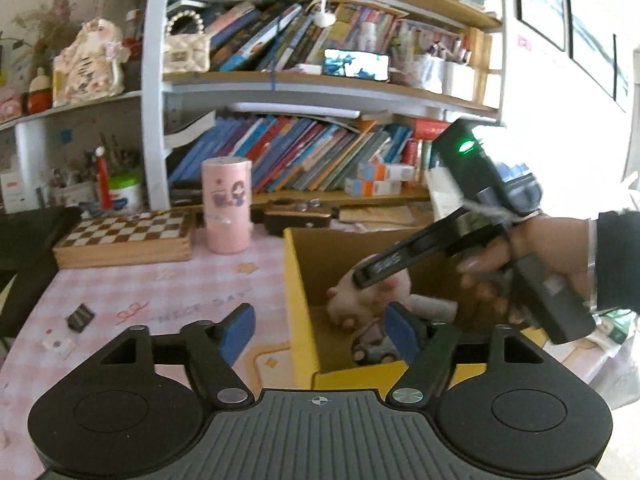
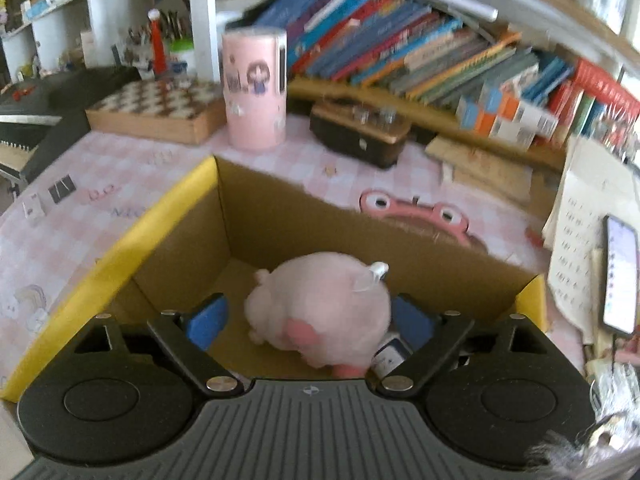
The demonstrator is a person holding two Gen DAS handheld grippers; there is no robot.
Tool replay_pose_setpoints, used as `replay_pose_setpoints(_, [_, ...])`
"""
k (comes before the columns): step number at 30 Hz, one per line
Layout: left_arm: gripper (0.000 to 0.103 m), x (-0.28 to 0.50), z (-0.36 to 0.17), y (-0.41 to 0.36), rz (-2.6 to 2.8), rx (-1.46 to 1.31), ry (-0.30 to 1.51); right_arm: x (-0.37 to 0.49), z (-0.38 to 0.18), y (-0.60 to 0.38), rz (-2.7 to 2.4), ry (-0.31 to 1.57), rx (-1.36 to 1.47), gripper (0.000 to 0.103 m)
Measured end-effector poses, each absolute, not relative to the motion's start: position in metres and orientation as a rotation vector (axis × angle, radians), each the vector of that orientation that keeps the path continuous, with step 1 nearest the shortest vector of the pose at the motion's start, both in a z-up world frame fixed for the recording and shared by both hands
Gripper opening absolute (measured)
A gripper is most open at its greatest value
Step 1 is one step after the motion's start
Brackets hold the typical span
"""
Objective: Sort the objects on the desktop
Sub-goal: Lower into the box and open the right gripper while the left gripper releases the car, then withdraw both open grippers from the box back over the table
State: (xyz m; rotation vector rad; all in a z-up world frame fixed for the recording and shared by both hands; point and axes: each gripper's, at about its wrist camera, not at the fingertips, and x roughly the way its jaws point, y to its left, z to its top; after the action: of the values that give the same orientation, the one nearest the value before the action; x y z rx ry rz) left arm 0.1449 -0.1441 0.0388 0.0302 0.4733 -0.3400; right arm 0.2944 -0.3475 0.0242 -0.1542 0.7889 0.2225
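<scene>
Nearest, the right gripper hangs over the cardboard box, its blue pads spread wide on either side of the pink plush toy, which sits inside the box and looks free of both pads; this reads as a drop just made. The clean finish would be to lift straight up, jaws kept wide, so no pad snags the plush or its clear hang tab. The left gripper hovers at the box's near edge, also wide and holding nothing, well placed to go for the next item. Left of the box lie a small black clip and a white tag on the pink checked cloth; beyond the box stand a pink canister and a chessboard.
</scene>
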Motion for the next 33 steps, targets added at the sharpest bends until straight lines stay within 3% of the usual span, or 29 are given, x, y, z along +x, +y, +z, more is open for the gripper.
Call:
replay_pose_setpoints(5, [0.077, 0.142, 0.037, -0.128, -0.316, 0.000, 0.482, 0.260, 0.046, -0.353, 0.188, 0.675, -0.136, 0.090])
replay_pose_setpoints(16, [0.094, 0.116, 0.041, -0.106, -0.330, 0.024, 0.423, 0.159, 0.068, -0.373, 0.012, 0.507, 0.012, 0.090])
replay_pose_setpoints(33, [0.097, 0.074, 0.023, -0.053, -0.423, 0.069, 0.485, 0.042, 0.033, -0.322, -0.211, 0.581, 0.117, 0.085])
